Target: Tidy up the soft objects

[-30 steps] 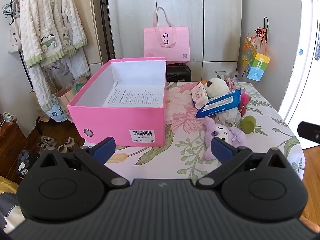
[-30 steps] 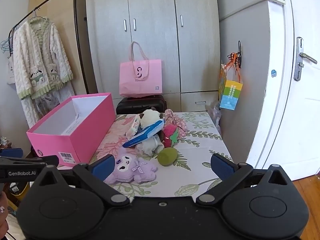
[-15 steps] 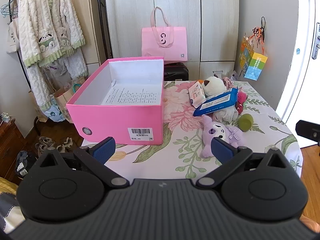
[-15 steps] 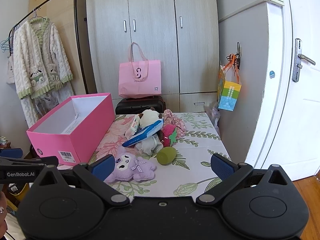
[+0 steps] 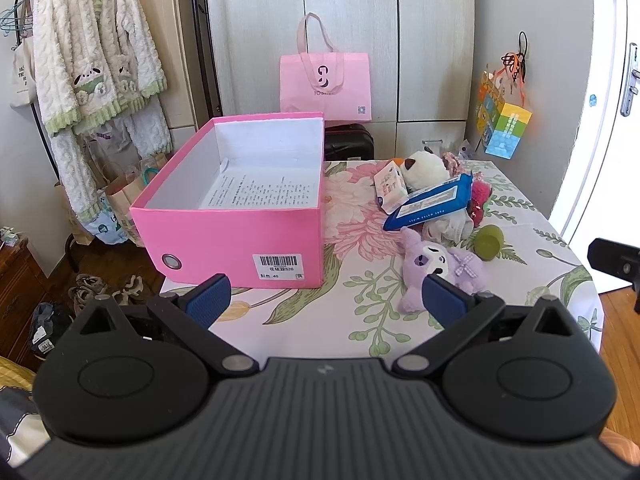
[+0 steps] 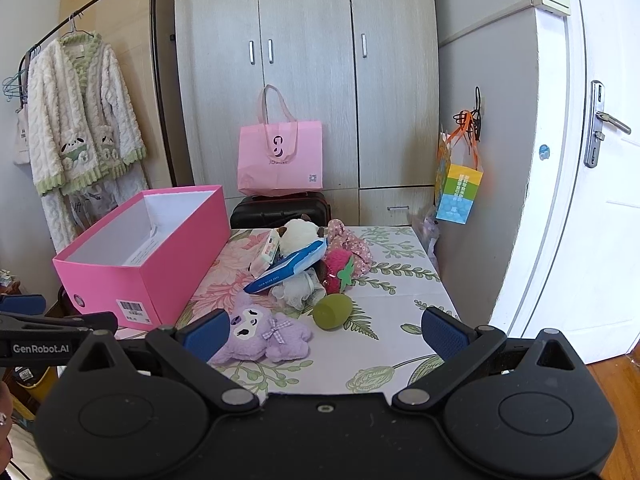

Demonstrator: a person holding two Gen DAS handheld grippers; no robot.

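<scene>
I saw the purple plush [image 6: 262, 332] lying on the floral tablecloth [image 6: 384, 344] just beyond my right gripper [image 6: 326, 330], its head close by the left fingertip [image 6: 206, 332] though I could not tell whether they touched; in the left wrist view the same plush [image 5: 440, 266] sat just past the right-hand finger of my left gripper [image 5: 326, 300]. The pink box [image 5: 240, 220] stood open ahead of the left gripper, a printed sheet on its floor; beside it lay the heap of soft things, with a blue wipes pack [image 5: 432, 202] on top, a white plush [image 5: 426, 166] behind, and a green egg-shaped toy [image 5: 488, 240] nearest the purple one. Against a second before, the left view had drawn back a little, the box and toys sitting slightly farther off; the right view had barely shifted. Both pairs of fingers were spread wide, holding nothing.
</scene>
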